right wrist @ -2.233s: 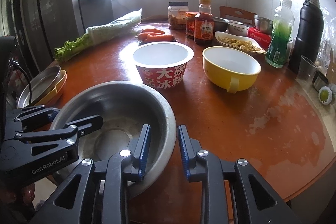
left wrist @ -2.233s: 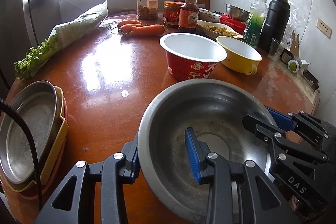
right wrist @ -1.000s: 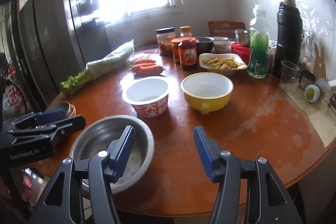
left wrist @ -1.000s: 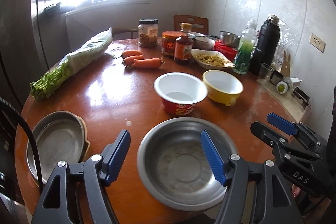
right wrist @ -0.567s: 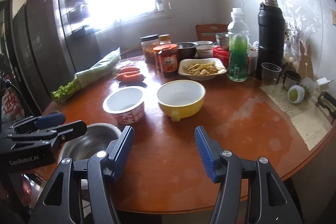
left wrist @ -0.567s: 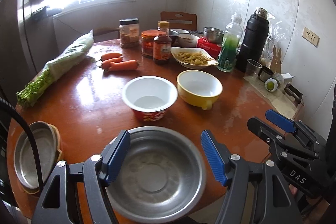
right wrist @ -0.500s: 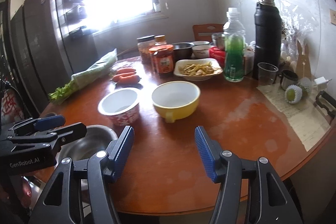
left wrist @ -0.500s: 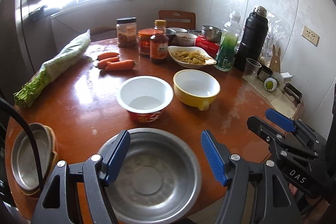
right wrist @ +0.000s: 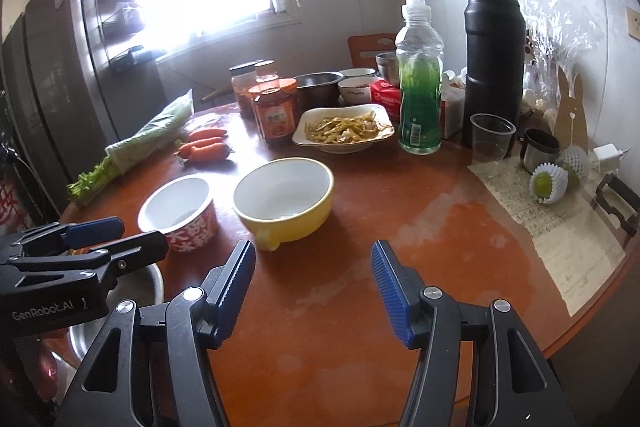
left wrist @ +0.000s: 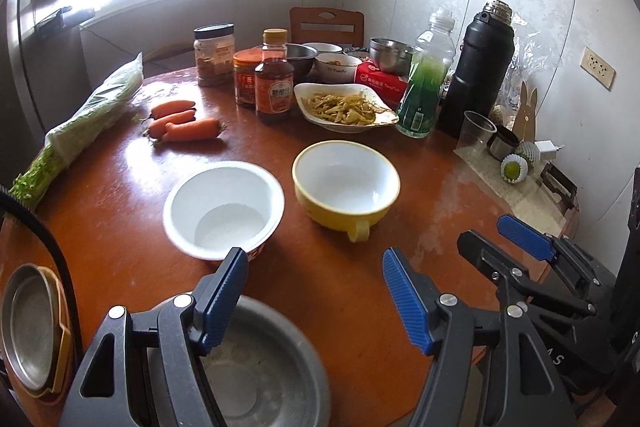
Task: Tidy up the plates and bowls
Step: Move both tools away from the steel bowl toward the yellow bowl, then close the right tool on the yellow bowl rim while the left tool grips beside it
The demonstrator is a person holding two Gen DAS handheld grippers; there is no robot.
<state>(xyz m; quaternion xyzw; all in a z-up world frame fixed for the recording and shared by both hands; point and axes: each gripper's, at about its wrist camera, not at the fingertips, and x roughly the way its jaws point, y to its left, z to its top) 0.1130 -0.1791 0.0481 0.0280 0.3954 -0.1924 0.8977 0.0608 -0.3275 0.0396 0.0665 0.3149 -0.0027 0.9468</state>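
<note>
Both sets of fingers empty and spread: bring your right gripper [right wrist: 314, 291] forward so the yellow bowl [right wrist: 285, 201] rim, just ahead-left of its fingers, sits between them, left gripper [left wrist: 314, 301] clear of the steel bowl [left wrist: 264, 367].

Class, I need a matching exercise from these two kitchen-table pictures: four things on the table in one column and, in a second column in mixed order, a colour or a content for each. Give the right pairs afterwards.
Things:
1. handled bowl
2. steel bowl
3. shallow white dish
4. clear plastic bottle

Descriptions:
A. holds green liquid
B. yellow outside, white inside
C. bare grey metal, empty
D. holds pale strips of food

Pairs: 1-B, 2-C, 3-D, 4-A
</note>
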